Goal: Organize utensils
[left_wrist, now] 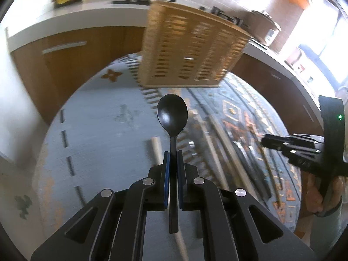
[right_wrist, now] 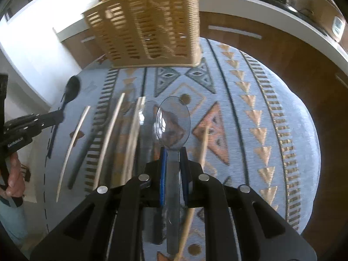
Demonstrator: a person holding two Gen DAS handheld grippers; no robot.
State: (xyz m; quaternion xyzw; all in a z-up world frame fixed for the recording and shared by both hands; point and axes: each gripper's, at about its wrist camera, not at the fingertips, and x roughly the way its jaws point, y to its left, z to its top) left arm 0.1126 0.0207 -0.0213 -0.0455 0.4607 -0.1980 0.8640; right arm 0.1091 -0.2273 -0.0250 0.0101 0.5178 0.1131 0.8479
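Left tool [left_wrist: 173,152] pinching black spoon [left_wrist: 172,114]; right tool [right_wrist: 173,149] pinching clear spoon [right_wrist: 173,121]; slatted basket [left_wrist: 191,47] far

Black spoon [left_wrist: 172,114]; clear, grey-tinted spoon [right_wrist: 173,123]. Both grippers [left_wrist: 173,156] [right_wrist: 173,152] are black with blue pads [left_wrist: 166,169] and silver pivot pins. Slotted basket [right_wrist: 150,26]: tan, woven look. Tablecloth [right_wrist: 250,113]: pale grey-blue with dark stripes, orange triangles and diamonds. Chopsticks [right_wrist: 72,143]: pale wood. Cabinets [left_wrist: 71,50]: brown under a white counter.
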